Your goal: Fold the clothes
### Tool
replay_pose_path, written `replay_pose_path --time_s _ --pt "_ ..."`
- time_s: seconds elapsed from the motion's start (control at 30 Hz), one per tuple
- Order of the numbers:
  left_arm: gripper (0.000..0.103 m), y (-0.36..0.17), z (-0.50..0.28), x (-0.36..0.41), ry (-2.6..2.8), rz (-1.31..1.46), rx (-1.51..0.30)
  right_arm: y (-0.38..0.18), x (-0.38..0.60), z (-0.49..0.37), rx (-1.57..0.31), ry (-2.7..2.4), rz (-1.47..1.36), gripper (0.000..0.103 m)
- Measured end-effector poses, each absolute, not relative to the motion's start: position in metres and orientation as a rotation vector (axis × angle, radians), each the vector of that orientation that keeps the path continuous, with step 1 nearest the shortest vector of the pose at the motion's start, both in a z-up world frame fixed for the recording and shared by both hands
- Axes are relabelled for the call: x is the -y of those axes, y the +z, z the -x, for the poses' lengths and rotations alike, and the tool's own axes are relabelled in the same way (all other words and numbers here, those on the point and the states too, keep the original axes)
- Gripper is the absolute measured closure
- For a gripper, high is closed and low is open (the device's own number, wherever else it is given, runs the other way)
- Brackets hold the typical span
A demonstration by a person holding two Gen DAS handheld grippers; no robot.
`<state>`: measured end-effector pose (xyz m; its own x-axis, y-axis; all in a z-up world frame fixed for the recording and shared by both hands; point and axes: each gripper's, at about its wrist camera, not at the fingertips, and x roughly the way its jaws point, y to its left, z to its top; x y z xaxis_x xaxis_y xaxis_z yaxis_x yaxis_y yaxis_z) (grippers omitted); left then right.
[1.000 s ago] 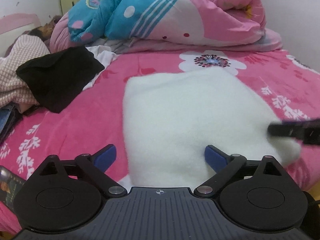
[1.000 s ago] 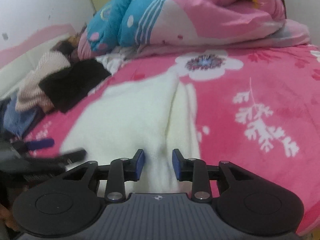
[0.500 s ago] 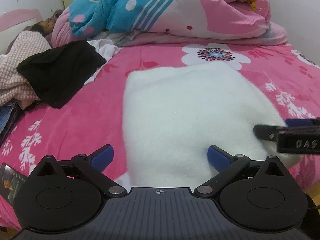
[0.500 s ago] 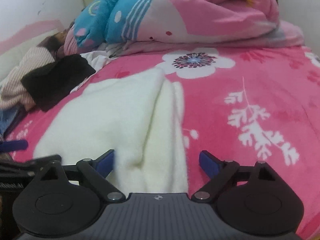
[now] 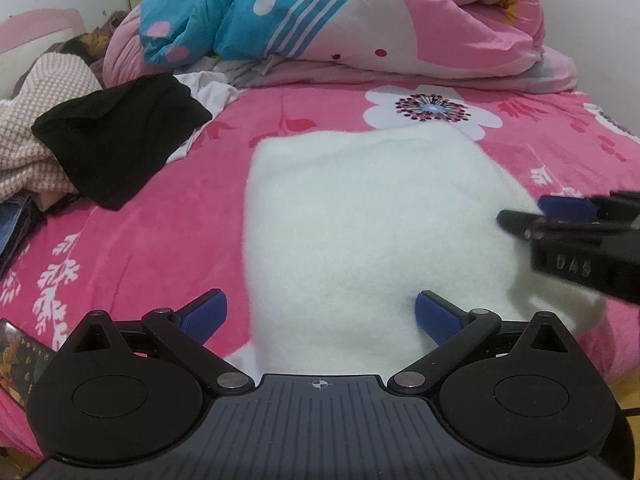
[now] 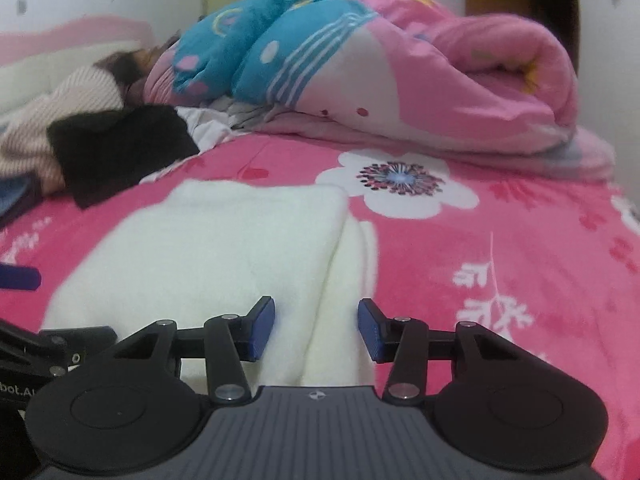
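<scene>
On the pink bed (image 5: 132, 240), the right gripper (image 6: 316, 328), flung wide a moment ago, is closing round the white garment's (image 5: 360, 220) folded edge without yet pinching, ready for another fold, while the left gripper (image 5: 320, 316) stays spread.

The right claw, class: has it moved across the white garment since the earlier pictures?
Yes. In the left wrist view the right claw, its jaws closing around a fold of the white garment, has crept inward from the frame's right edge over the garment's right side.
</scene>
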<state>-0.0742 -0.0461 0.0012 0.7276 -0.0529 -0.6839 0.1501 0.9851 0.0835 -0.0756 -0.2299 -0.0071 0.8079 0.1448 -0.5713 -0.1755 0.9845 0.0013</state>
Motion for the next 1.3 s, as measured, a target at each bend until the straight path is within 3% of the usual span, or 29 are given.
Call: replay_pose_path --time_s 0.07,0.23,0.4,0.7,0.87,1.3 --pt "0.001 0.001 0.074 0.046 -0.118 -0.134 -0.749 0.006 0.227 0.075 -0.592 0.172 0.055 0.080" --pt "0.001 0.001 0.072 0.045 -0.127 -0.119 -0.757 0.016 0.216 0.062 -0.547 0.202 0.084 0.080" --pt "0.001 0.000 0.071 0.044 -0.134 -0.109 -0.761 -0.012 0.203 0.047 -0.594 0.226 0.183 0.081" --pt "0.001 0.001 0.070 0.044 -0.140 -0.118 -0.761 0.015 0.208 0.030 -0.540 0.209 0.116 0.082" --pt "0.000 0.001 0.069 0.044 -0.142 -0.123 -0.762 -0.020 0.210 0.007 -0.597 0.236 0.130 0.082" --pt "0.000 0.001 0.068 0.044 -0.140 -0.116 -0.762 -0.017 0.219 0.007 -0.614 0.268 0.077 0.081"
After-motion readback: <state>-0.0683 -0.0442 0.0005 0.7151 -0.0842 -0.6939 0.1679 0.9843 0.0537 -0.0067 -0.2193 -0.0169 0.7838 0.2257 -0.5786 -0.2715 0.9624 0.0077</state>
